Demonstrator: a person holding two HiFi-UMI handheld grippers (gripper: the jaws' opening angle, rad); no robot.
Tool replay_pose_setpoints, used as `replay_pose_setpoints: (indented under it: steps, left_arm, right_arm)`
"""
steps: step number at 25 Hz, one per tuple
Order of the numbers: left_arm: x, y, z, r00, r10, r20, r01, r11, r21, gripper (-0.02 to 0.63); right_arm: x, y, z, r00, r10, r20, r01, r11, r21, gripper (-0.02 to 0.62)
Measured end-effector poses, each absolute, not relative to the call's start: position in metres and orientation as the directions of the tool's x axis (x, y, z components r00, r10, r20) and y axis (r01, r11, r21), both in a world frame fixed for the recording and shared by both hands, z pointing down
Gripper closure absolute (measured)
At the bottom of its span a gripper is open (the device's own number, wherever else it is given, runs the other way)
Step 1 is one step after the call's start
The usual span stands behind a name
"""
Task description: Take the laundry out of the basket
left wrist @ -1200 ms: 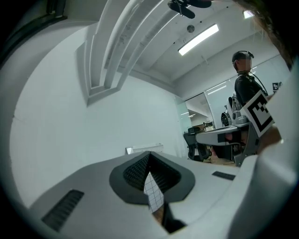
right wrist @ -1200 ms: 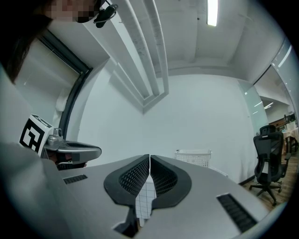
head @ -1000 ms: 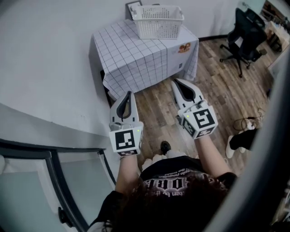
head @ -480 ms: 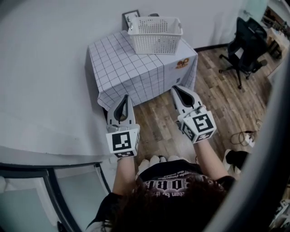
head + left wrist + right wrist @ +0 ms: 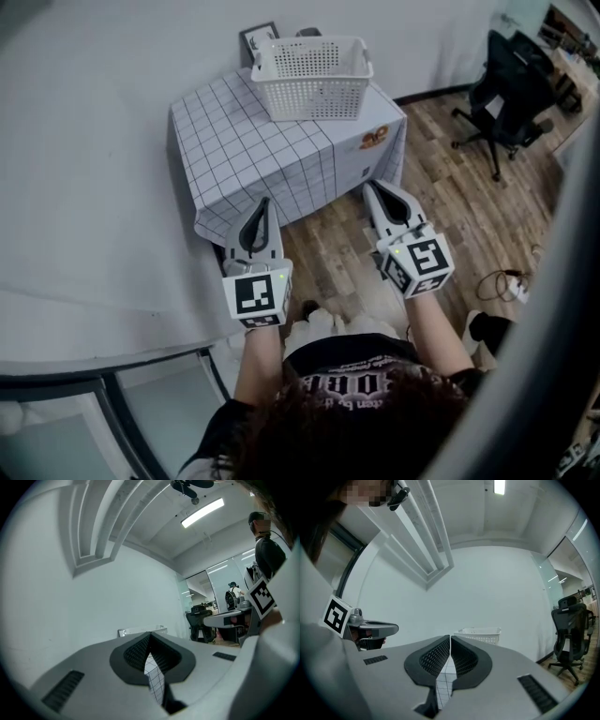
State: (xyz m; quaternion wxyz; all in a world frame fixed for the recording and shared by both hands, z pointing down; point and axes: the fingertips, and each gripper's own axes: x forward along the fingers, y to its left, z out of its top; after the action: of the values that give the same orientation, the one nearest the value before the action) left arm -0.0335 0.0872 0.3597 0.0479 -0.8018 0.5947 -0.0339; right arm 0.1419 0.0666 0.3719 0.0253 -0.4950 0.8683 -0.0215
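Head view: left gripper [image 5: 262, 204] and right gripper [image 5: 373, 187], jaws closed on nothing, face the white laundry basket [image 5: 309, 66] on the grid-cloth table [image 5: 234, 150], well ahead; jaws should spread before clearing its rim.

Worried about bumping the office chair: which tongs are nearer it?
Right. The right tongs sit toward the office chair; the left tongs sit farther off, by the wall.

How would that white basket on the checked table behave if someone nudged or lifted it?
The basket looks like perforated plastic, so it is probably light and fairly stiff. Its wide, flat base makes tipping unlikely. On the checked cloth a push might drag and bunch the fabric rather than slide cleanly. Whether anything inside adds weight isn't clear from here.
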Motion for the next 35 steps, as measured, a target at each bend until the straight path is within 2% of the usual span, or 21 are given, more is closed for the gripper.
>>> replay_pose_setpoints:
  steps: [27, 35]
  left_arm:
    - [-0.080, -0.149, 0.363, 0.386, -0.922, -0.007, -0.918, -0.383, -0.105, 0.604]
    - [-0.072, -0.192, 0.363, 0.433, -0.901, -0.002, -0.894, -0.430, -0.125, 0.604]
  right_arm:
    - [0.092, -0.157, 0.369, -0.439, -0.898, -0.034, -0.897, 0.440, -0.047, 0.566]
    - [0.092, -0.200, 0.365, -0.417, -0.908, -0.041, -0.907, 0.419, -0.049, 0.566]
